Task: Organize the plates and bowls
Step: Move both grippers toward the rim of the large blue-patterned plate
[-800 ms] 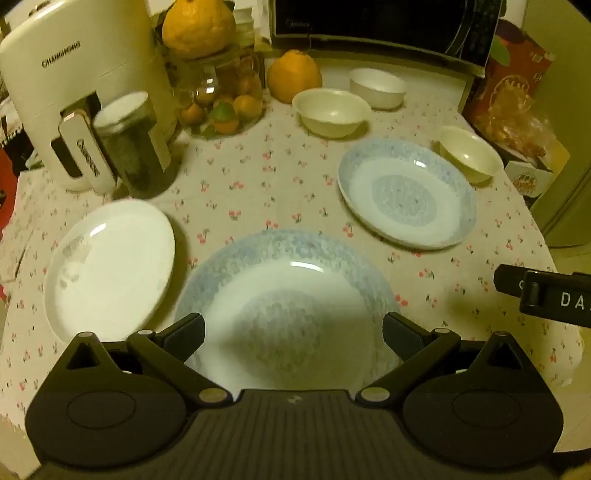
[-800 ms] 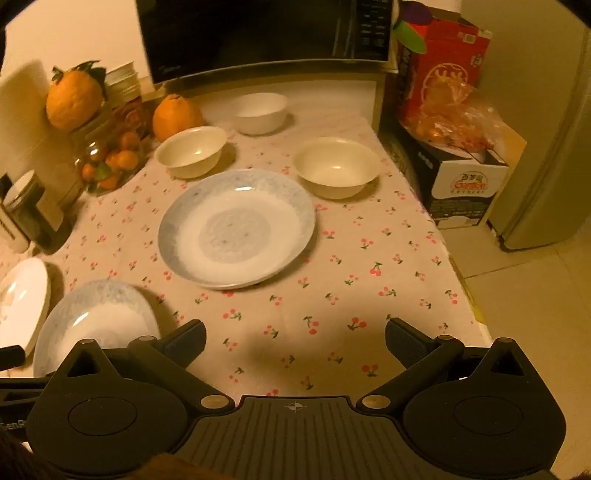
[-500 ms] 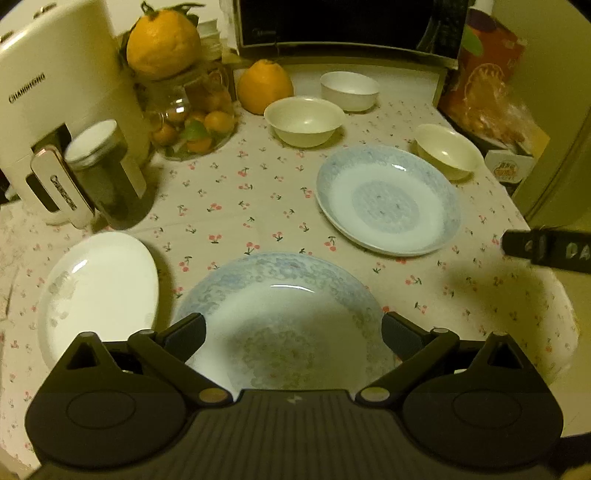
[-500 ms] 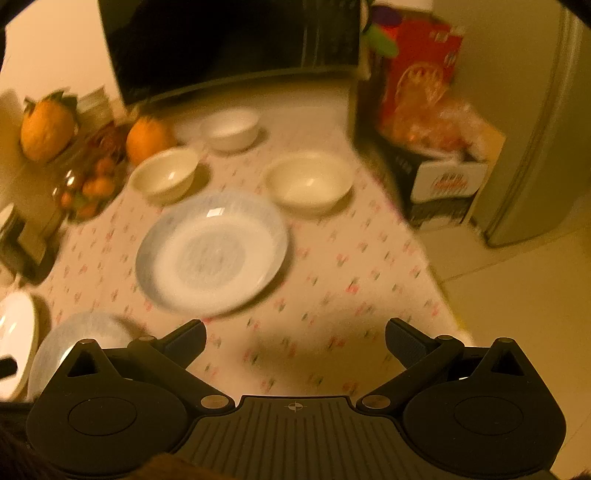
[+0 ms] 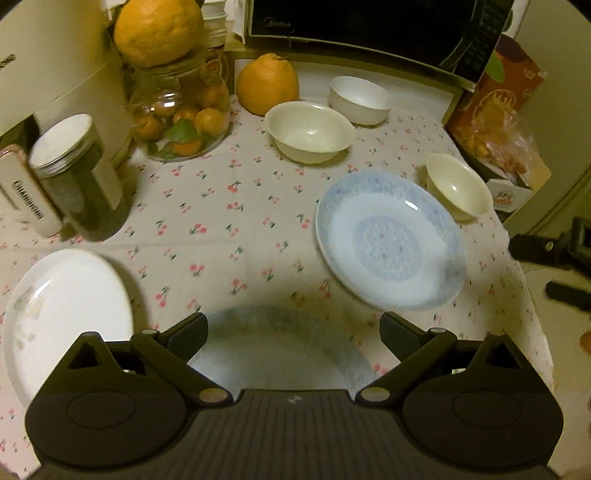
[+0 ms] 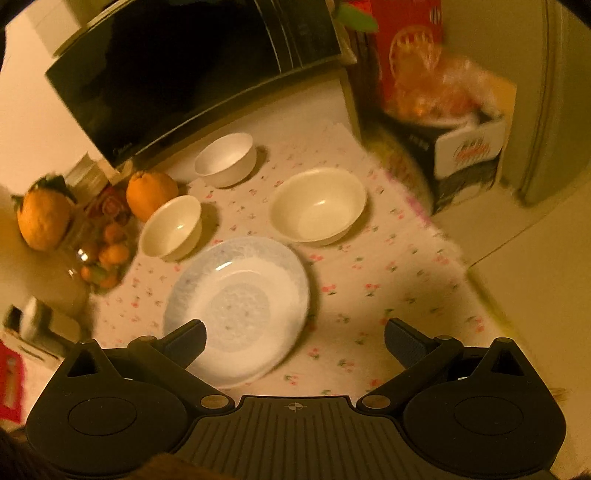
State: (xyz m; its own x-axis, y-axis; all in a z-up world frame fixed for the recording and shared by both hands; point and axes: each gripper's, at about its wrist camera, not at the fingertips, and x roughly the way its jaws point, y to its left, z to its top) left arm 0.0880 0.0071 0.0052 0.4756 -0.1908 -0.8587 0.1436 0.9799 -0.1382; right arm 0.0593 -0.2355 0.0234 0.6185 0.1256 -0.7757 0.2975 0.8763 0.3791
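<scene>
My left gripper (image 5: 293, 330) is open and empty above the near blue-rimmed plate (image 5: 273, 343), which lies between its fingers. A plain white plate (image 5: 66, 314) lies at the left. A second blue-rimmed plate (image 5: 389, 242) lies right of centre, with cream bowls (image 5: 310, 131) (image 5: 456, 188) and a white bowl (image 5: 360, 98) behind it. My right gripper (image 6: 295, 338) is open and empty over the near edge of that second plate (image 6: 240, 306). Beyond it stand the wide cream bowl (image 6: 319, 205), the smaller cream bowl (image 6: 171, 227) and the white bowl (image 6: 225, 158).
A microwave (image 5: 369, 29) stands at the back. A glass jar of small oranges (image 5: 181, 118), a large orange (image 5: 267, 85), a dark lidded jar (image 5: 79, 177) and a white appliance (image 5: 48, 62) crowd the back left. A box with bagged fruit (image 6: 447, 110) stands right of the table edge (image 6: 443, 236).
Both grippers have moved forward over the table. The near plate now sits lower in the left view. The right gripper has tilted and come up to the second blue-rimmed plate.
</scene>
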